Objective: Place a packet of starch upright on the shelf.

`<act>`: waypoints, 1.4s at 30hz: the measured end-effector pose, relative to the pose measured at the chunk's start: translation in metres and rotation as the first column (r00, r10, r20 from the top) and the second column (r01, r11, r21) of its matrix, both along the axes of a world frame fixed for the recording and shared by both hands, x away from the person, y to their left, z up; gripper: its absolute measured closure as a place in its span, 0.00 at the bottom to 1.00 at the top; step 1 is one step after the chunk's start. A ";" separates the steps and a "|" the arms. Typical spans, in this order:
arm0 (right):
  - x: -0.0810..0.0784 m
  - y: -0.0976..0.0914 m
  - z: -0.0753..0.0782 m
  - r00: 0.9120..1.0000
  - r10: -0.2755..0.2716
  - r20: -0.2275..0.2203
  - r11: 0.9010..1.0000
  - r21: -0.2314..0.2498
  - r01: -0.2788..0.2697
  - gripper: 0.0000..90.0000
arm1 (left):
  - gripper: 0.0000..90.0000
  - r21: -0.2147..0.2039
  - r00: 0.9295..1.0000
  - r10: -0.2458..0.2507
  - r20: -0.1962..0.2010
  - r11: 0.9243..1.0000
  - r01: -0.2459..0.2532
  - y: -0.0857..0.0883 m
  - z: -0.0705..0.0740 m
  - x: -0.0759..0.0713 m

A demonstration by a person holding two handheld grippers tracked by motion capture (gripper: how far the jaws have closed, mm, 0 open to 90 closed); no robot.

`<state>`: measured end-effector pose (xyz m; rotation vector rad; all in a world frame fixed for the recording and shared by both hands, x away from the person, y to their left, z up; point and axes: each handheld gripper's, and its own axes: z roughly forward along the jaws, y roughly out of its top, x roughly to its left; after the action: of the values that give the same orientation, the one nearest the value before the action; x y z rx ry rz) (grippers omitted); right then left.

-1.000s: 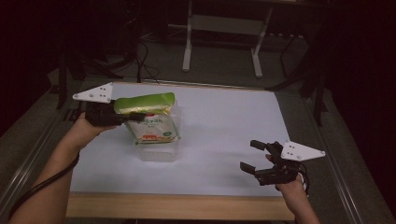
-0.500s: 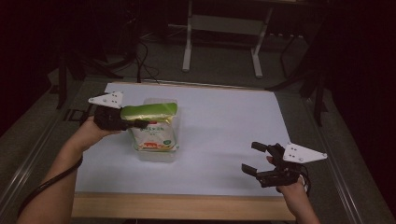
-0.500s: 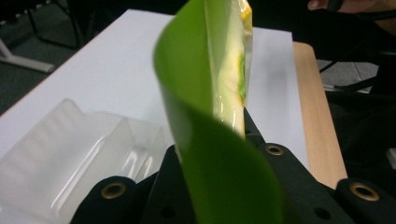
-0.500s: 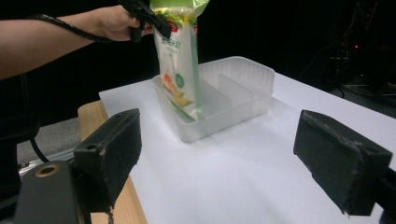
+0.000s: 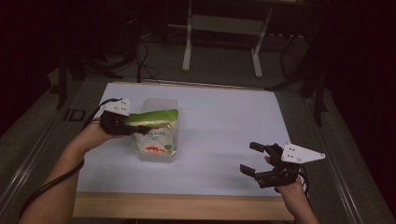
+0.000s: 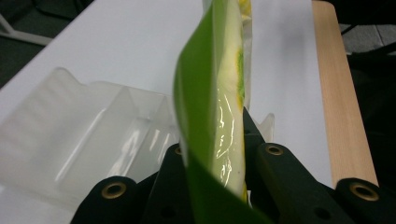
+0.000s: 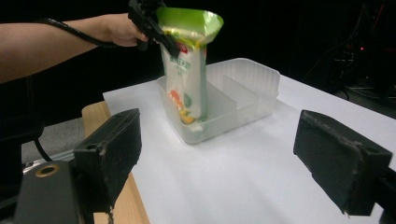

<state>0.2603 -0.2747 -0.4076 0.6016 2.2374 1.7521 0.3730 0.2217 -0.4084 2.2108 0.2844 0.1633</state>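
I see the pouch [image 5: 154,133] hanging into the near end of the tray [image 5: 160,105], which sits left on the table [image 5: 224,126].

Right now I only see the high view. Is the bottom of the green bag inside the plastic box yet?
Observer: Yes. In the right gripper view, the bag's bottom corner rests inside the box, in its near compartment.
Operator: Does the box have more parts?
Observer: A divider wall splits it; the far compartment looks empty.
Operator: How is the bag held?
Observer: The left hand-held gripper pinches its green top edge, and the bag hangs upright.
Operator: And the other one?
Observer: The right hand-held gripper is open, holding nothing.
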 end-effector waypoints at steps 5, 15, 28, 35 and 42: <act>0.000 0.000 -0.001 1.000 0.005 -0.004 1.000 -0.002 -0.005 0.17 | 0.93 -0.012 1.000 -0.013 -0.011 1.000 0.013 -0.003 -0.016 0.002; 0.000 0.002 -0.002 1.000 0.012 -0.010 1.000 -0.005 -0.012 0.17 | 0.93 -0.068 1.000 0.009 0.011 0.998 -0.008 0.001 -0.029 0.002; -0.001 -0.001 -0.002 1.000 0.003 -0.018 1.000 -0.019 -0.003 0.16 | 0.65 -0.204 0.989 0.143 -0.033 0.968 -0.147 0.017 -0.021 -0.009; 0.000 -0.001 -0.008 0.999 -0.036 -0.019 0.998 -0.048 0.035 0.16 | 0.29 -0.314 0.968 0.250 -0.017 0.918 -0.243 0.026 -0.010 -0.027; 0.001 0.001 -0.018 0.995 -0.103 0.001 0.992 -0.075 0.103 0.16 | 0.01 -0.267 0.924 0.380 -0.045 0.886 -0.378 0.030 -0.008 -0.045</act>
<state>0.2611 -0.2741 -0.4261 0.6901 2.2209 1.6111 0.3280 0.2519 -0.4161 1.8613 0.6950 0.3276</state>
